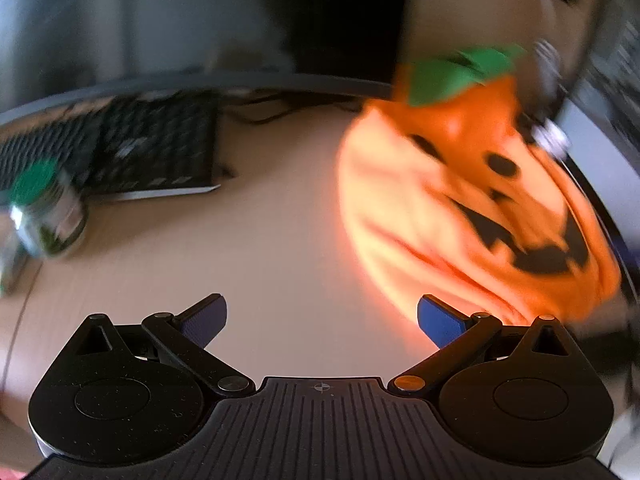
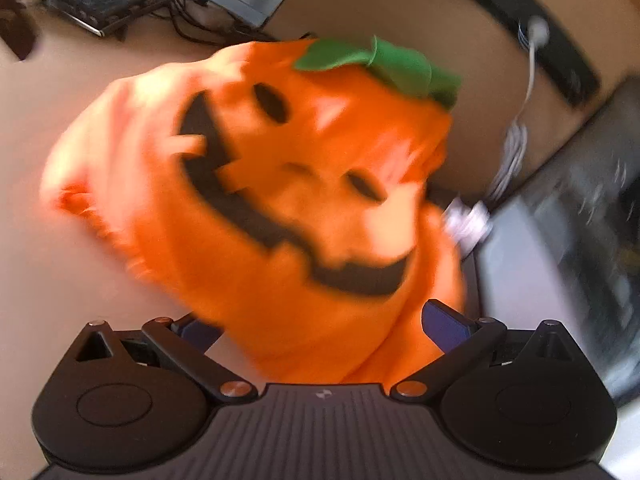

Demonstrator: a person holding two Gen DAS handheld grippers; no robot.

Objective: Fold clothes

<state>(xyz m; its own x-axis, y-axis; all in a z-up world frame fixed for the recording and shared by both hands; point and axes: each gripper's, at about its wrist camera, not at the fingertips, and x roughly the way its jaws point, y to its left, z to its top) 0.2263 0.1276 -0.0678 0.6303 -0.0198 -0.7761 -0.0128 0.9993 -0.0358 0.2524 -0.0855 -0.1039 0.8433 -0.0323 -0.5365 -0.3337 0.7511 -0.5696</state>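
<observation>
An orange pumpkin costume with a black jack-o'-lantern face and a green felt collar lies bunched on the beige table. In the left wrist view it lies to the right. My left gripper is open and empty over bare table, its right blue pad beside the cloth's near edge. My right gripper is open, and the costume's lower edge lies between its spread fingers. Both views are blurred.
A black keyboard and a glass jar with a green lid stand at the left rear. A monitor base and cables are behind. A white cable and dark equipment lie to the right.
</observation>
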